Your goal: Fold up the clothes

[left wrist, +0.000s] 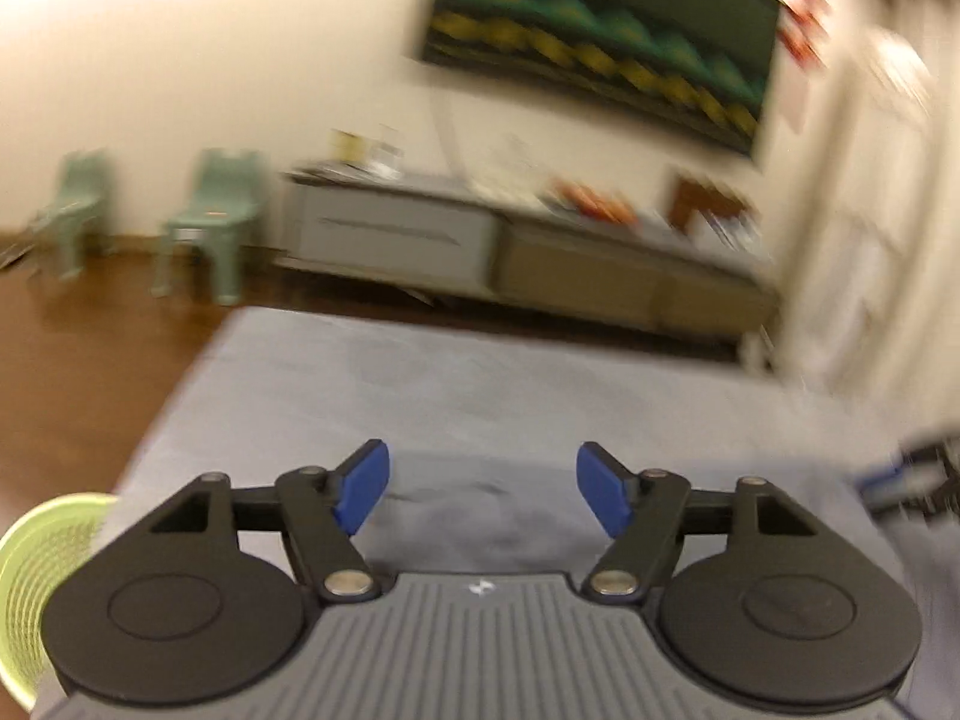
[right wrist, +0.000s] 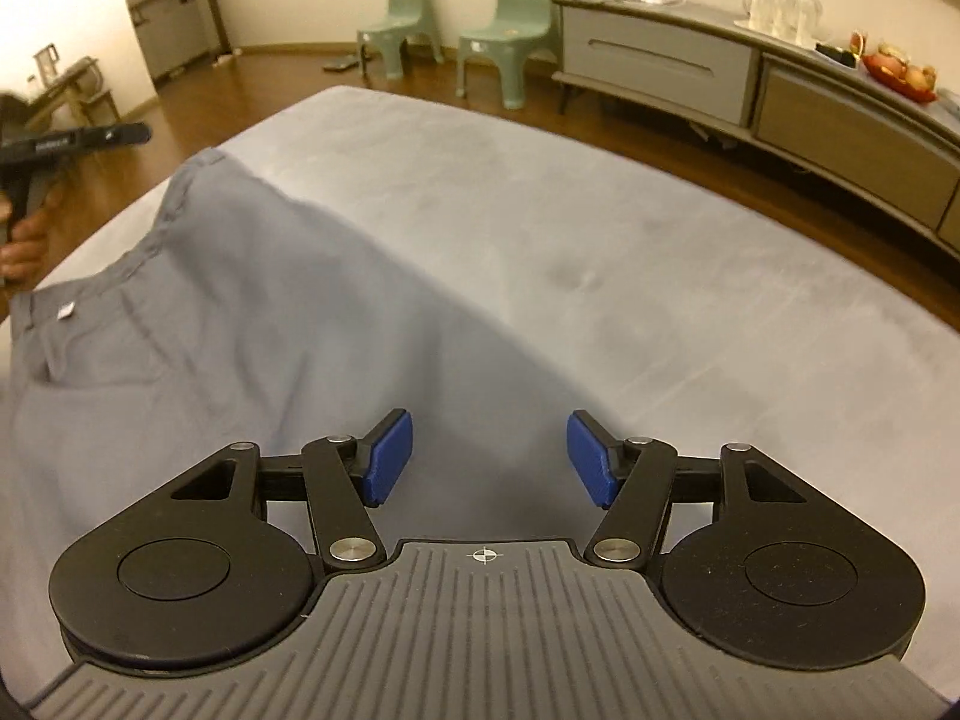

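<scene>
A grey garment [right wrist: 198, 336] lies spread on the left part of a grey-covered bed [right wrist: 600, 240], its collar with a white label toward the left. My right gripper [right wrist: 489, 459] is open and empty, just above the garment's right edge. My left gripper [left wrist: 483, 495] is open and empty over grey cloth [left wrist: 480, 516]; this view is blurred. The left gripper also shows in the right wrist view [right wrist: 78, 138], held in a hand beyond the bed's left edge. The right gripper shows blurred at the right edge of the left wrist view [left wrist: 912, 480].
Two green plastic chairs [right wrist: 510, 24] stand on the wood floor beyond the bed. A long low grey cabinet [right wrist: 750, 72] runs along the far wall, with a fruit bowl and glassware on top. A green basket [left wrist: 36, 570] sits at the left of the bed.
</scene>
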A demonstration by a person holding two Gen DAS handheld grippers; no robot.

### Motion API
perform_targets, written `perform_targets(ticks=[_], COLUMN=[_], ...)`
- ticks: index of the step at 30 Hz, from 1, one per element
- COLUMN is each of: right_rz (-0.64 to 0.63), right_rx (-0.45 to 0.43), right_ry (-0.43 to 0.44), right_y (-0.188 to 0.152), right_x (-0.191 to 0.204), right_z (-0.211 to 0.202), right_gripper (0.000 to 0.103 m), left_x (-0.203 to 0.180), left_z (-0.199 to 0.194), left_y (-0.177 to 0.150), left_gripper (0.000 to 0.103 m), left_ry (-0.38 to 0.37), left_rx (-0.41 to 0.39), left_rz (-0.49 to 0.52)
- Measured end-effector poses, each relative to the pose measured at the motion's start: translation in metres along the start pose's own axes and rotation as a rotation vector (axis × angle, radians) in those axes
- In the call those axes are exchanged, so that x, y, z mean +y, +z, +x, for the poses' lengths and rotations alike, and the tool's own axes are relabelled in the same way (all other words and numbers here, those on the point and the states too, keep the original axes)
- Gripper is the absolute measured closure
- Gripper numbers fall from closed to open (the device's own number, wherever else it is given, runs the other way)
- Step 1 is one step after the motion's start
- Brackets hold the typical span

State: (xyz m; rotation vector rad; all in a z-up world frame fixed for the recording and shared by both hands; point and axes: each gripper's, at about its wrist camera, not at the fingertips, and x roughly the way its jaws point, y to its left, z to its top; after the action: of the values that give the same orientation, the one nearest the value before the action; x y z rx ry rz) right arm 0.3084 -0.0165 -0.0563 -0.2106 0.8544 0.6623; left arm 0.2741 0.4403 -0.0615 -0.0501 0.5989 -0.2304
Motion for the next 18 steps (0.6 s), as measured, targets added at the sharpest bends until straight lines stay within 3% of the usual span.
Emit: perform_targets(ticks=[3, 5, 8, 9, 11, 13, 16, 18], right_rz=[-0.031, -0.062, -0.050, -0.070, -0.111, -0.170, -0.237, -0.243], right_rx=[0.050, 0.079, 0.132, 0.093, 0.017, -0.039, -0.018, 0.036], right_ry=[-0.046, -0.088, -0.105, -0.082, -0.029, 0.068, 0.148, 0.176], right_y=[-0.010, -0.013, 0.002, 0.012, 0.033, 0.061, 0.092, 0.102], right_x=[0.011, 0.008, -0.003, 0.001, 0.010, 0.030, 0.060, 0.071], right_z=[0.017, 0.021, 0.013, 0.011, 0.009, 0.027, 0.079, 0.111], right_gripper=[0.043, 0.035, 0.038, 0.037, 0.019, 0.009, 0.012, 0.026], left_x=[-0.020, -0.018, -0.019, -0.020, -0.021, -0.021, -0.022, -0.023], left_z=[0.044, 0.062, 0.055, 0.052, 0.052, 0.053, 0.048, 0.047], left_y=[-0.004, -0.006, -0.007, -0.006, -0.003, -0.004, -0.004, 0.000], left_gripper=[0.038, 0.037, 0.037, 0.038, 0.037, 0.036, 0.036, 0.036], left_ry=[0.180, 0.254, 0.243, 0.236, 0.211, 0.191, 0.167, 0.149], left_rx=[0.172, 0.255, 0.255, 0.246, 0.236, 0.228, 0.201, 0.163], left_rz=[0.087, 0.072, 0.109, 0.123, 0.133, 0.151, 0.198, 0.233])
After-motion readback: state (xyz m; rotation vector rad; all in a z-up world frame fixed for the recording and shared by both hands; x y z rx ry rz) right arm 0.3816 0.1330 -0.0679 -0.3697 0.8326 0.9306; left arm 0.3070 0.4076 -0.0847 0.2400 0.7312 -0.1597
